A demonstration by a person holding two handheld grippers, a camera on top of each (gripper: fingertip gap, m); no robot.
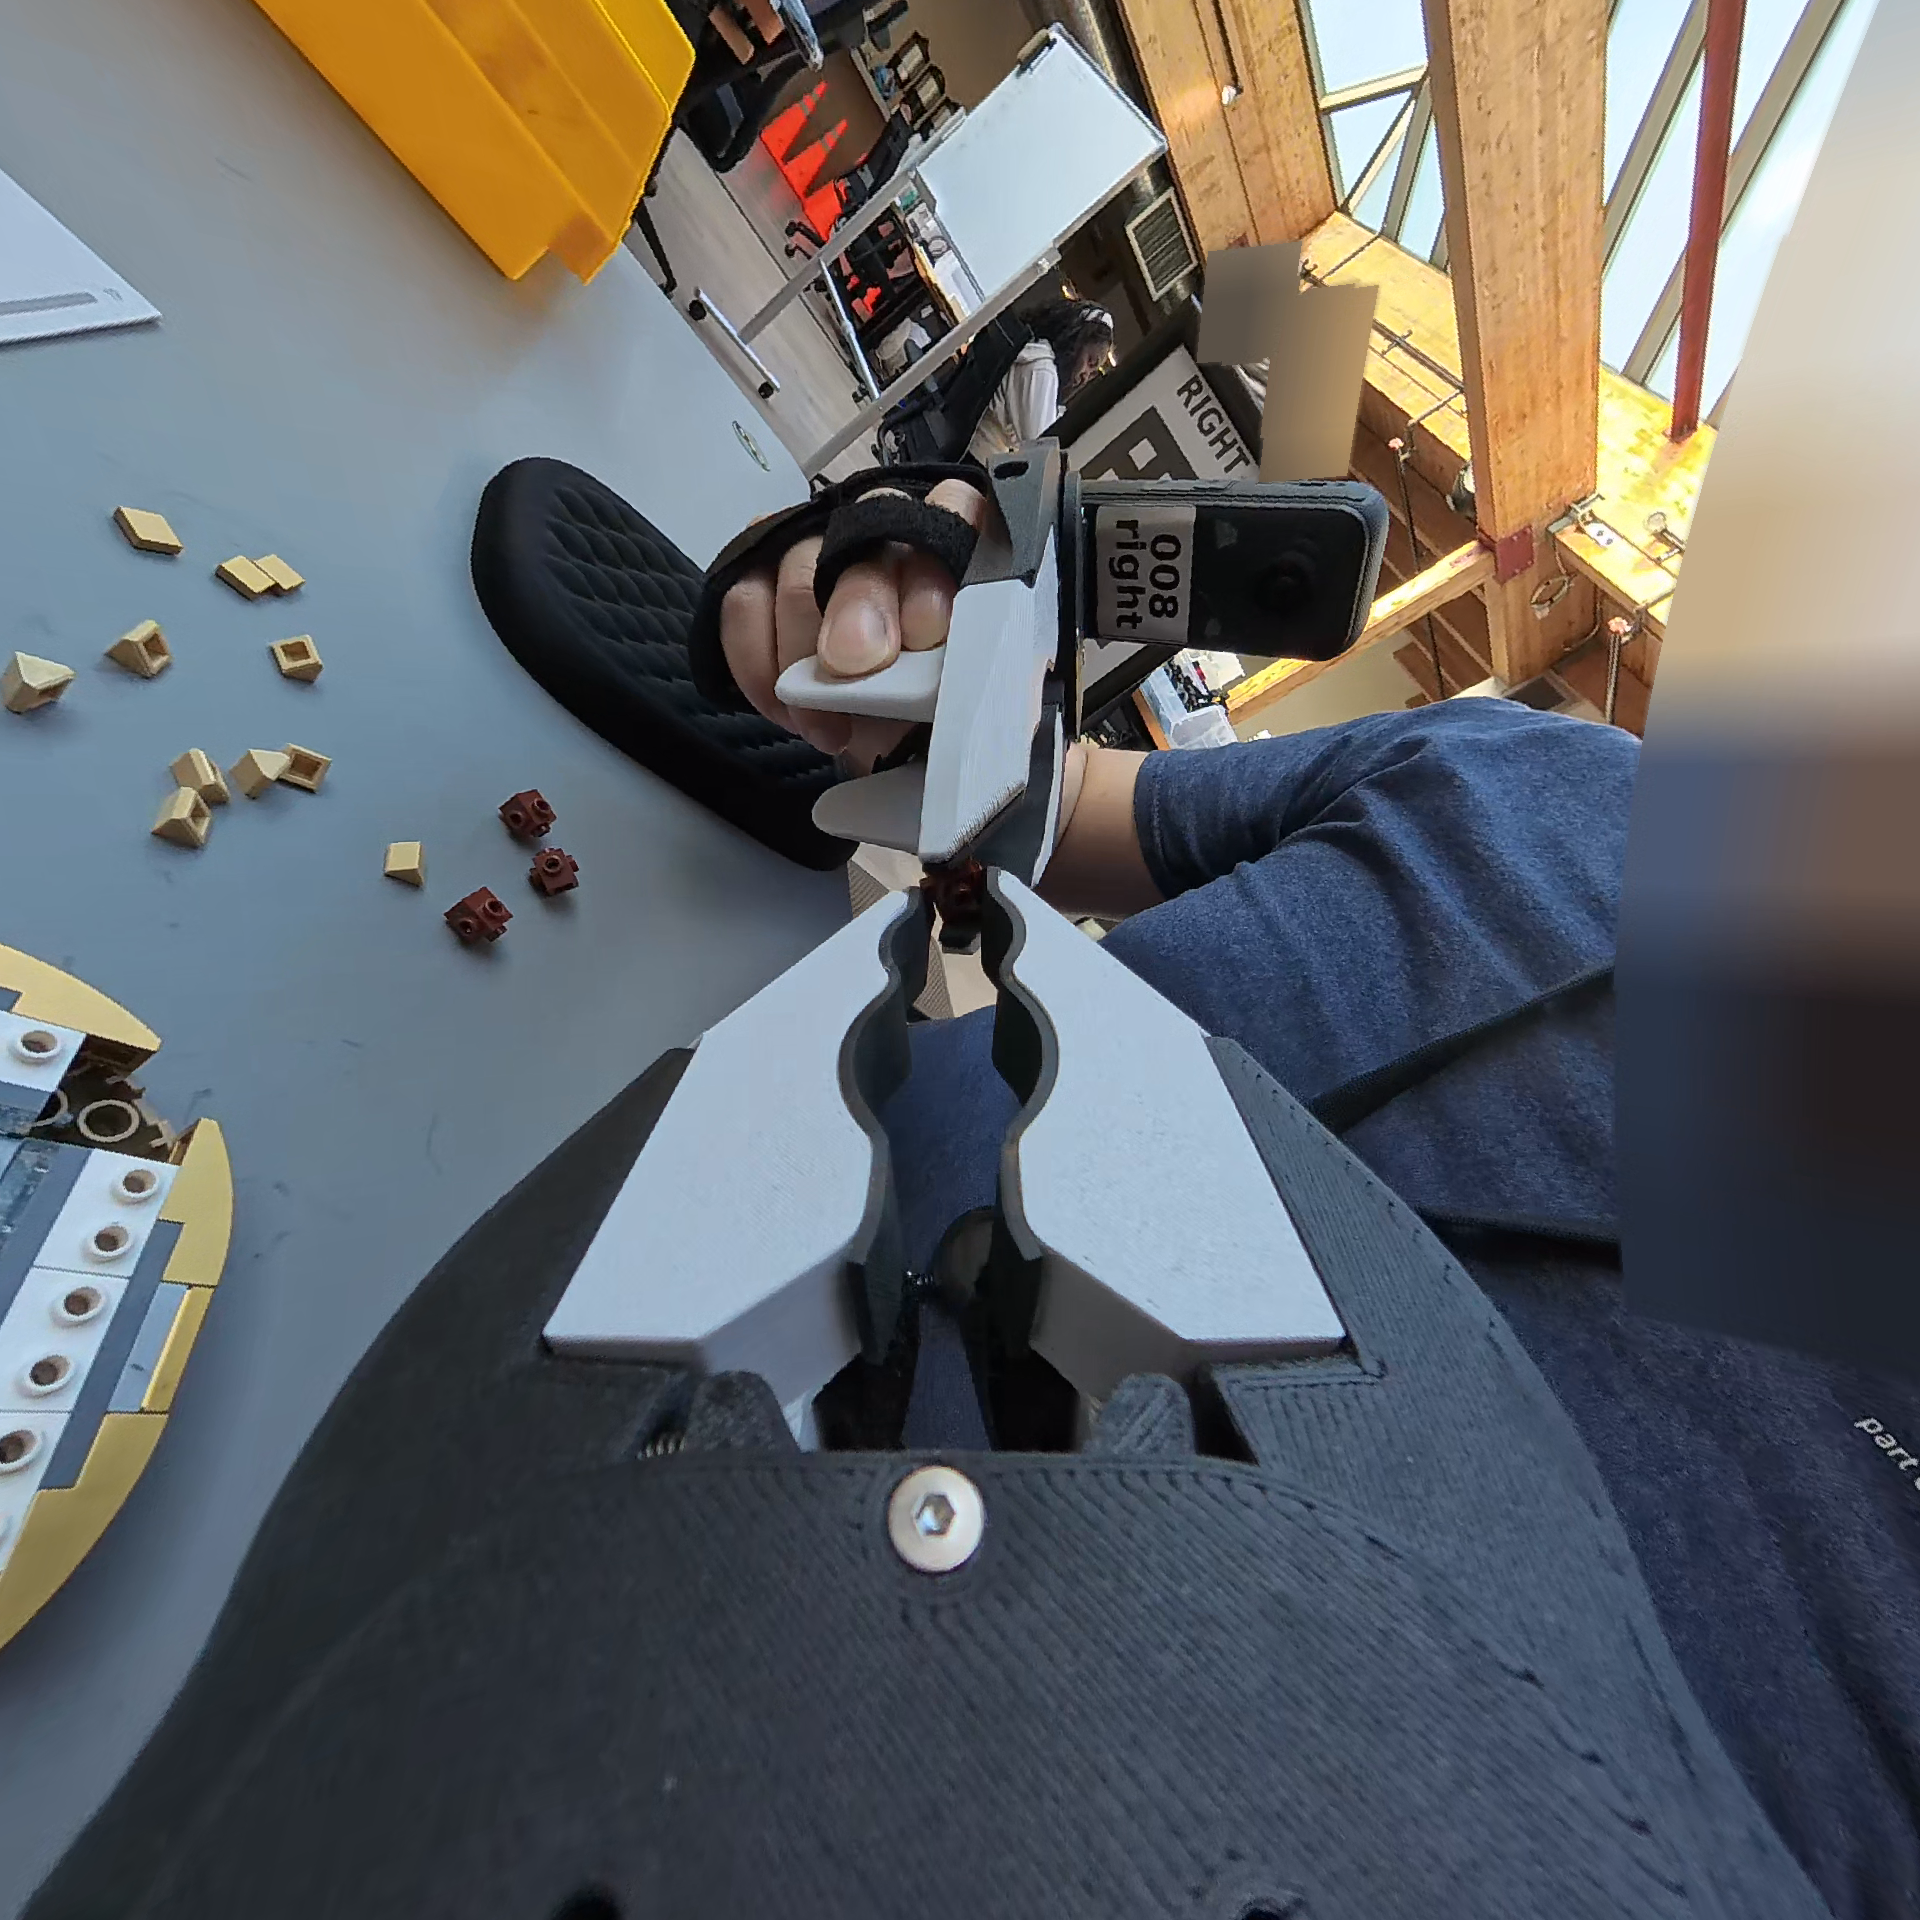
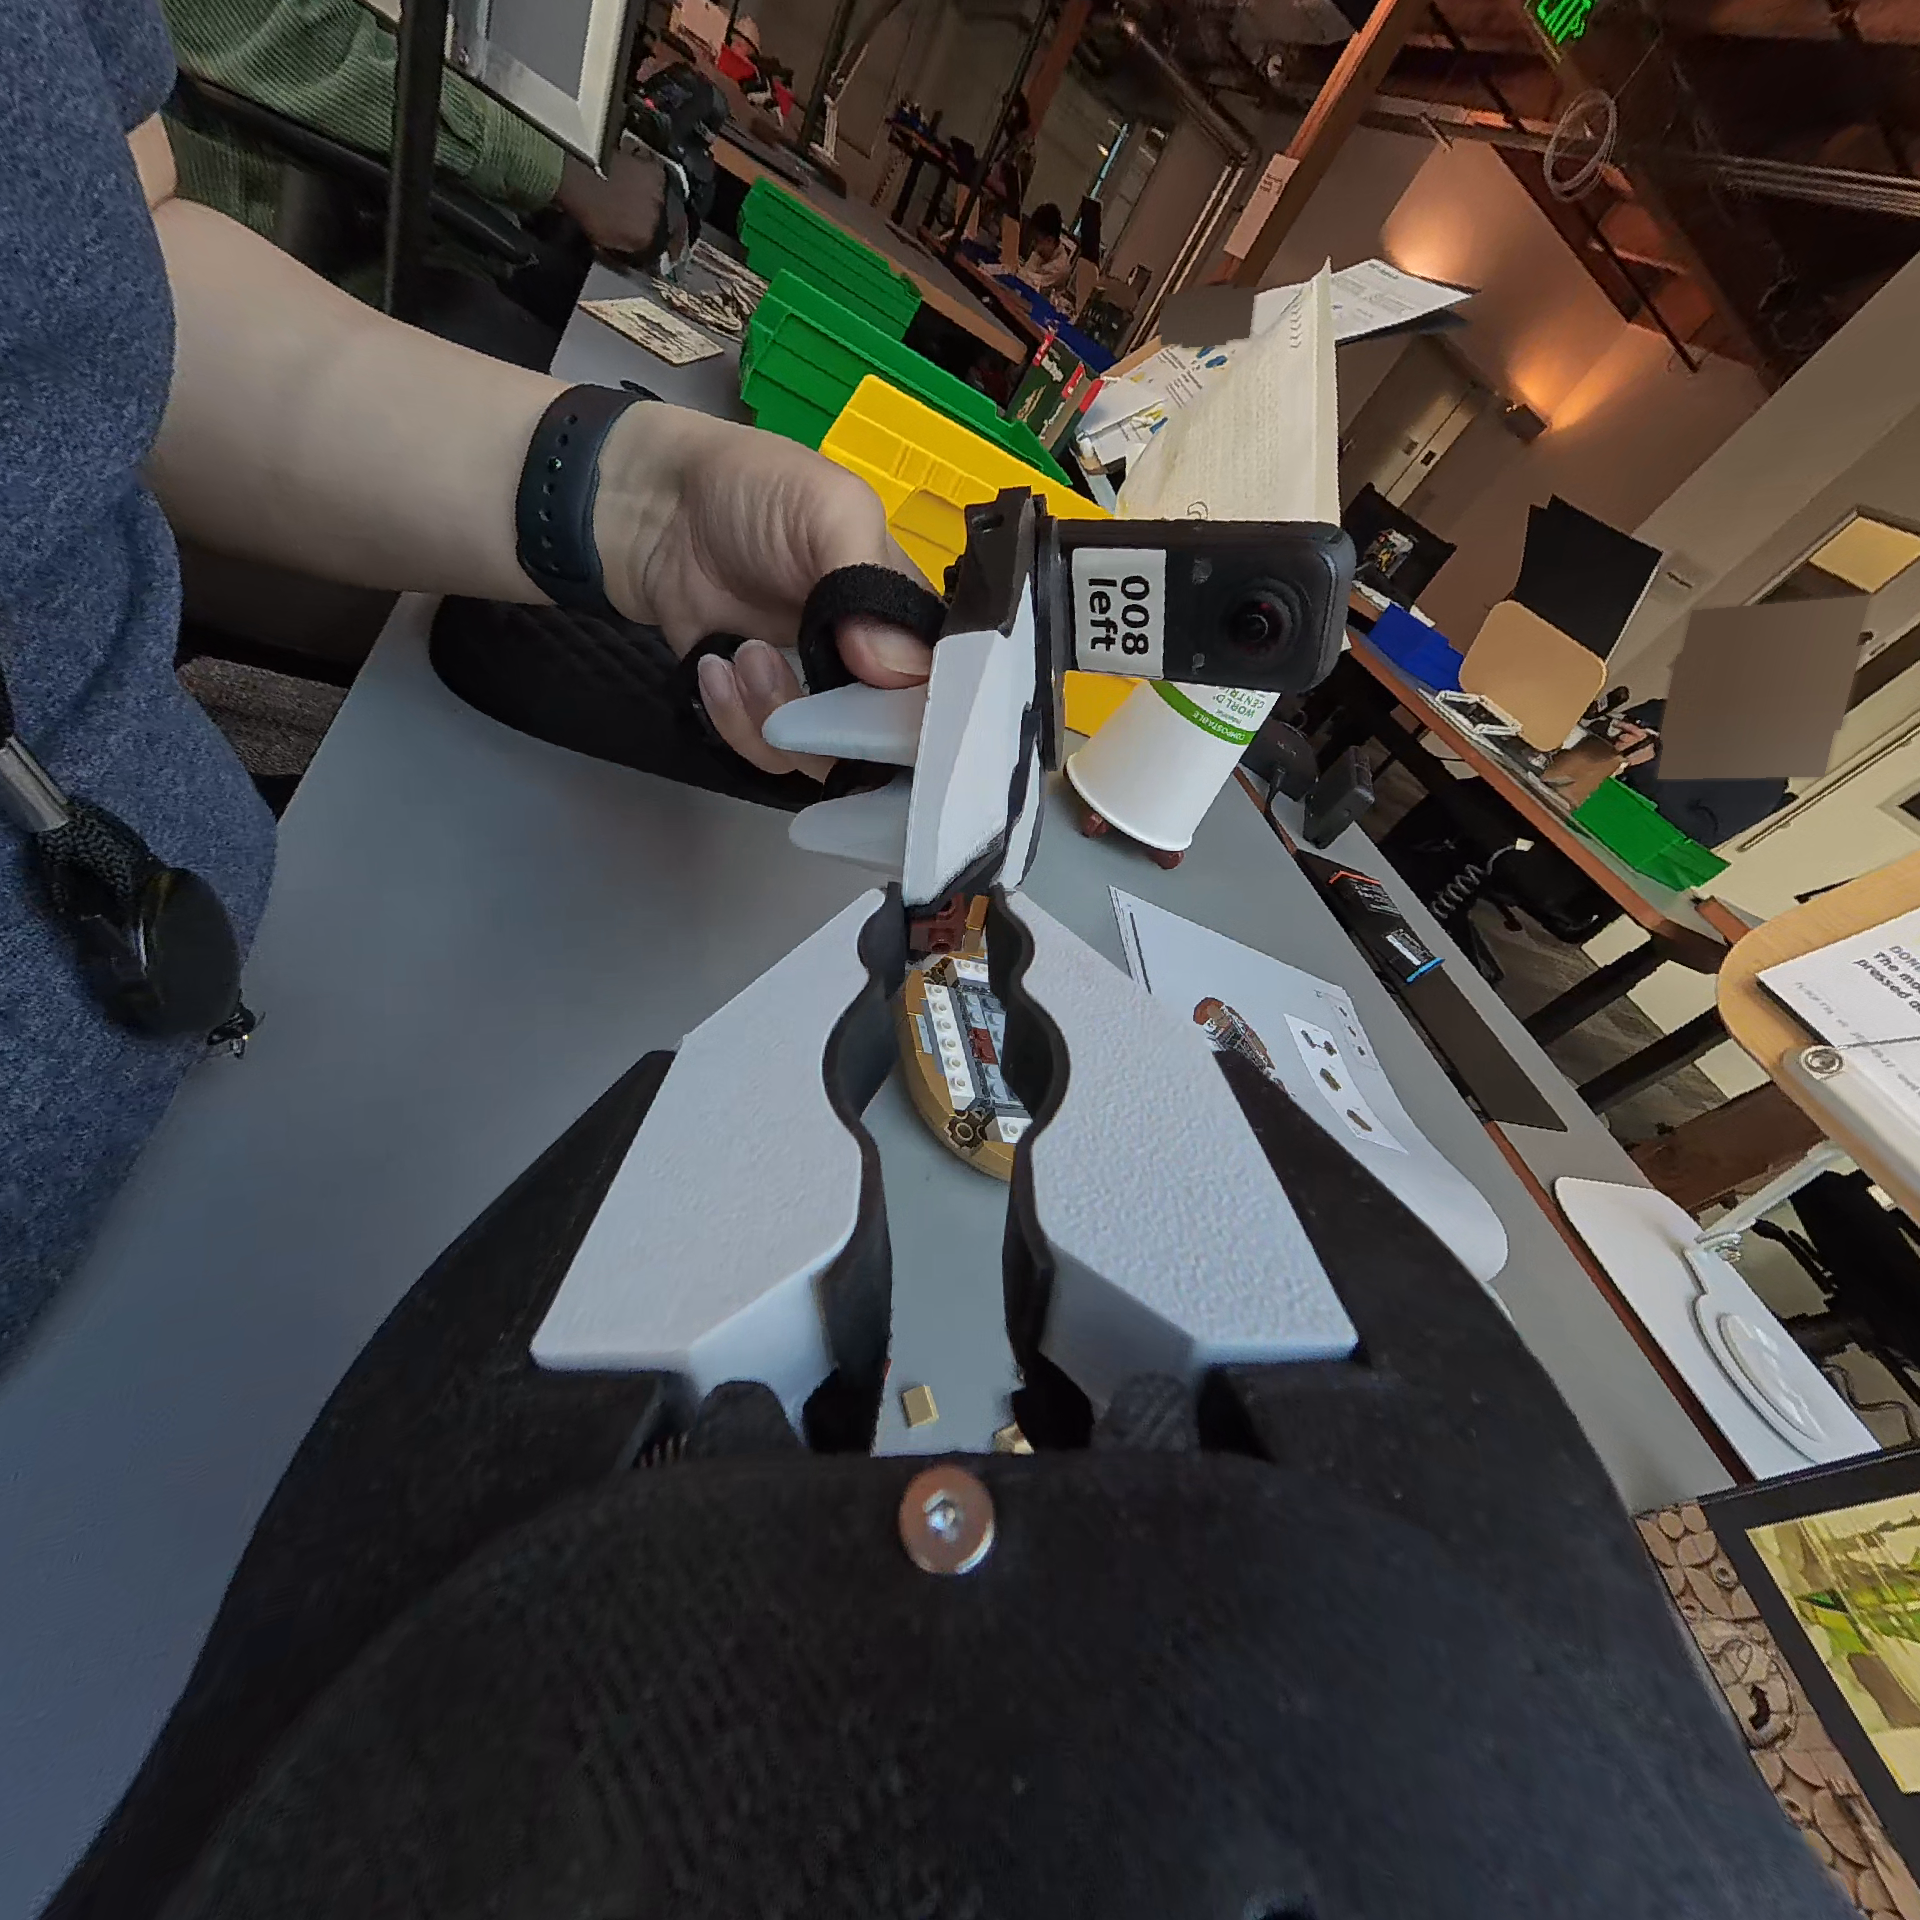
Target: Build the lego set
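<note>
Pinching reddish-brown stud brick [image 1: 951, 896] between left gripper [image 1: 954, 904] and right gripper [image 1: 961, 857] tips above grey table [image 1: 343, 436]; tan slopes [image 1: 223, 717] lying scattered nearby.

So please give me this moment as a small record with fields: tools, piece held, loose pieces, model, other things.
left tool: tips closed on dark red brick
right tool: tips meet the same brick, above the table edge
loose pieces: tan slopes and three dark red bricks on grey table
model: round gold-rimmed base, partly built
other: yellow bin, paper cup
</note>
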